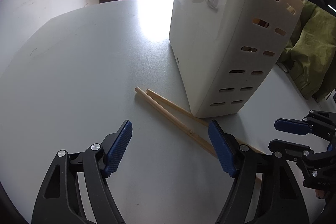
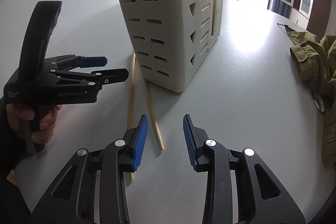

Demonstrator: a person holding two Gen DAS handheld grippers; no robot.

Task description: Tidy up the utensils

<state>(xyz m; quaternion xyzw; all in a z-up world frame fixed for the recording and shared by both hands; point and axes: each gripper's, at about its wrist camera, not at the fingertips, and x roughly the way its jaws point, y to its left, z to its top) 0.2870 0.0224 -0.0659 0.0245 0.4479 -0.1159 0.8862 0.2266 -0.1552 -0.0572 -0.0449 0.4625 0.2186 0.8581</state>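
Two light wooden chopsticks (image 1: 168, 111) lie on the grey table, crossing at the foot of a cream slotted utensil holder (image 1: 220, 56) that has wooden utensils standing in it. My left gripper (image 1: 170, 129) hovers open over the chopsticks, which run under its right finger; nothing is pinched. In the right wrist view the chopsticks (image 2: 151, 110) point toward me from the holder (image 2: 168, 35). My right gripper (image 2: 165, 119) stands open, jaws fairly narrow, with one chopstick's near end lying on the table between its fingers, untouched. The left gripper (image 2: 116, 67) appears at the left, held by a hand (image 2: 44, 121).
A crumpled green cloth (image 2: 315, 60) lies at the table's right side with a tape roll (image 2: 319, 102) beside it. The right gripper (image 1: 274, 133) shows at the right edge of the left wrist view. Bright glare from a doorway falls on the table (image 1: 84, 77) behind the holder.
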